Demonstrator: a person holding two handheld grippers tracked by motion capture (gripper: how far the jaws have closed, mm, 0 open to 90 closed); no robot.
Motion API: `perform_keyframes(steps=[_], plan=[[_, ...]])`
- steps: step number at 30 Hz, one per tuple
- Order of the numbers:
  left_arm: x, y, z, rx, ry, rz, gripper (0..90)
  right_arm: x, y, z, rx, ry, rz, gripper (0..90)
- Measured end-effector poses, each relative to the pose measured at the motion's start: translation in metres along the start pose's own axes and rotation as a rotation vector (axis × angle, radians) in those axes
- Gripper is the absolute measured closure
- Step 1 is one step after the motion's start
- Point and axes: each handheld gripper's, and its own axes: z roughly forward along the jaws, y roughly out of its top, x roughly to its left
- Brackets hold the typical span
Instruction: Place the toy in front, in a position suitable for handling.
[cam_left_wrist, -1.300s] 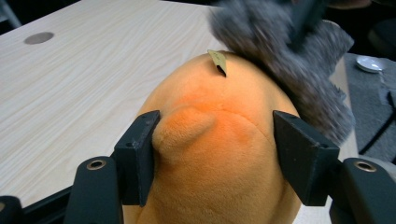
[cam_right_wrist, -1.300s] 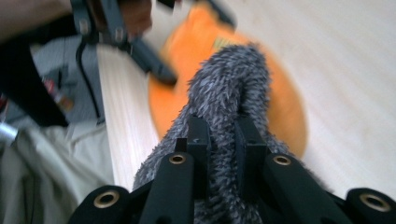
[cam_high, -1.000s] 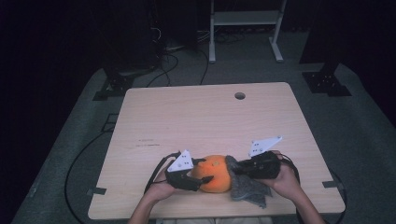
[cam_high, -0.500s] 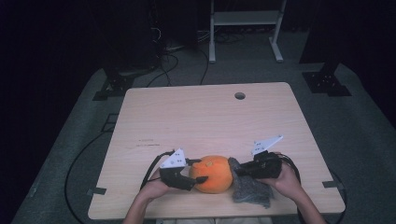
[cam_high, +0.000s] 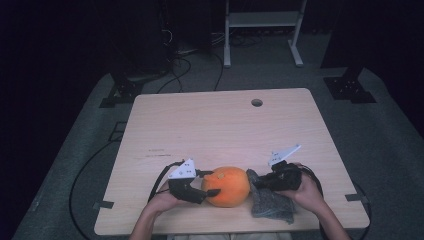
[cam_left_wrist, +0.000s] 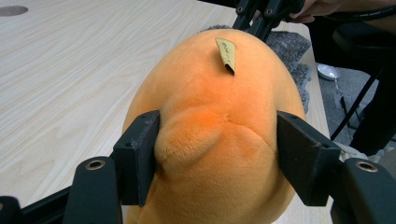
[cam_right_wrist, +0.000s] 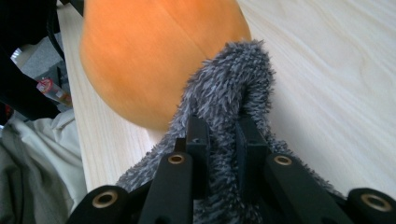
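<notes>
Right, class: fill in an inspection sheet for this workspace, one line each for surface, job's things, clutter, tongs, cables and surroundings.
Surface: pale wooden table with a round hole near its far edge.
Job's things: round orange plush toy at the near edge; fuzzy grey cloth beside it.
Clutter: nothing seen.
Tongs: left tongs press into both sides of the plush; right tongs are shut on a fold of the cloth.
Cables: black cable loops from the left tongs; more cables on the floor.
Surroundings: grey carpet, white metal frame, dark background.

The grey cloth (cam_high: 272, 205) — perhaps partly under the right gripper (cam_high: 260, 182) — stays half hidden.
</notes>
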Motion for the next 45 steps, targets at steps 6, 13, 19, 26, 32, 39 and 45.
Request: perform_keyframes(steps=[6,13,19,26,32,39,45], plan=[[0.001,0.0,0.0,-0.002,-0.001,-0.006,34.2,0.006,0.01,-0.008,-0.098,0.04,-0.015,77.9],[0.002,-0.001,-0.001,-0.001,-0.002,-0.006,33.9,0.0,-0.001,0.007,0.037,-0.008,-0.012,78.2],[-0.001,0.0,0.001,0.013,-0.001,0.022,33.6,0.015,0.02,-0.01,-0.138,0.05,-0.036,78.5],[-0.003,0.002,0.002,0.013,-0.008,0.037,33.3,0.01,0.009,-0.001,-0.052,0.023,-0.023,78.7],[-0.007,0.004,0.005,0.011,-0.015,0.06,32.6,0.022,0.021,-0.017,-0.179,0.107,-0.049,78.8],[-0.012,0.008,0.008,0.019,-0.02,0.077,31.9,0.017,0.014,-0.006,-0.065,0.023,-0.046,78.7],[-0.01,0.006,0.008,0.005,-0.023,0.064,31.6,0.03,0.021,-0.009,-0.102,0.03,-0.089,78.8]])
